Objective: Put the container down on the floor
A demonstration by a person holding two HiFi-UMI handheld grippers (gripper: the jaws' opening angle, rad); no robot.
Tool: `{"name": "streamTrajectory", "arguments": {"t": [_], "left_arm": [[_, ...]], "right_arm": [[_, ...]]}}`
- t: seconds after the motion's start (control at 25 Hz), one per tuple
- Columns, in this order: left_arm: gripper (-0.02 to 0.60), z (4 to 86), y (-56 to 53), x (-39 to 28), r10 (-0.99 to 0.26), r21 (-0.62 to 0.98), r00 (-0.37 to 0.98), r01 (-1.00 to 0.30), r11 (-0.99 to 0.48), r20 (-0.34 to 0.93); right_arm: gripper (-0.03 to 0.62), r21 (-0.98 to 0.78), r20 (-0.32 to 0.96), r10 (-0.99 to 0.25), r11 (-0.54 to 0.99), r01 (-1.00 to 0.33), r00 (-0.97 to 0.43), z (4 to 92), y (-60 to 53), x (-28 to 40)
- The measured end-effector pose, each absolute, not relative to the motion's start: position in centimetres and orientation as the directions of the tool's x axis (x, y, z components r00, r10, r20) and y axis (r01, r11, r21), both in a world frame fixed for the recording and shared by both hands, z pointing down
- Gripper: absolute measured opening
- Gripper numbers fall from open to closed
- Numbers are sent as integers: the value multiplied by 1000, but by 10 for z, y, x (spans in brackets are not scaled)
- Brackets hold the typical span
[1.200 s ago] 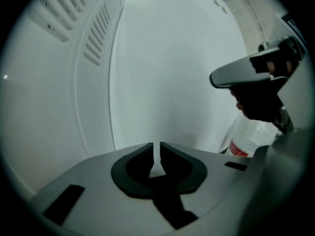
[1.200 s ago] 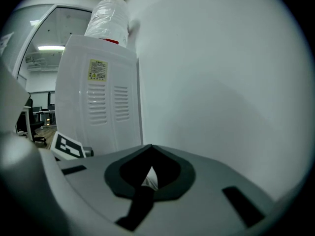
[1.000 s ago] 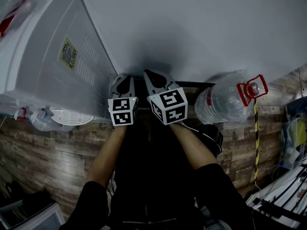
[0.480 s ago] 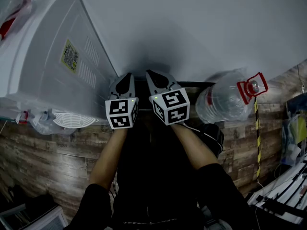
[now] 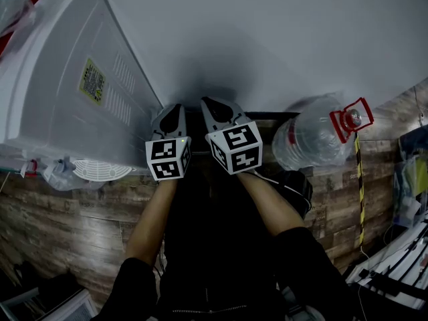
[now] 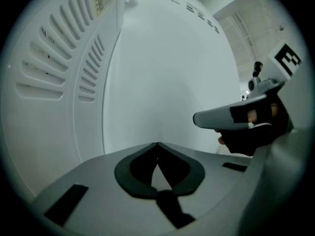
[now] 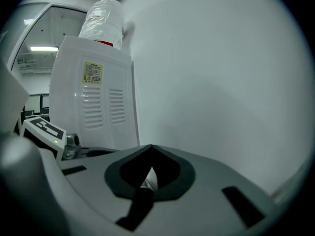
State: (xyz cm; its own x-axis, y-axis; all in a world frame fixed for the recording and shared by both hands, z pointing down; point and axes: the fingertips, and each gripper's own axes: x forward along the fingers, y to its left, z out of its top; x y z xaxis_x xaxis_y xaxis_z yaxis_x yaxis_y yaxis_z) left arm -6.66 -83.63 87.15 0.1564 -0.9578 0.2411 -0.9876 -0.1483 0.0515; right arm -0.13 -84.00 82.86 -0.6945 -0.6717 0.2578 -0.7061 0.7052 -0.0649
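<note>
Grey, the left hand-held gripper [image 5: 178, 108] and right hand-held gripper [image 5: 206, 103] are both pointing jaws together, holding nothing, just right of the white ribbed appliance cabinet [image 5: 73, 92]. Farther right of it, the clear round plastic water jug [image 5: 309, 142] is sitting on the wood-plank floor [image 5: 73, 212]. A careless nudge is likely risking a tip or roll.

White appliance [image 5: 53, 105] cut off by left edge, yellow label [image 5: 91, 81] print too small to read
</note>
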Motion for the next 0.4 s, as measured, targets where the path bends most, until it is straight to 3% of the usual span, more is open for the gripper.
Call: {"name": "streamTrajectory", "arguments": {"t": [0.4], "left_arm": [[15, 882, -834, -62, -953, 59, 155, -988, -145, 259]], "right_arm": [[9, -53, 259, -662, 717, -695, -703, 827, -837, -2]]}}
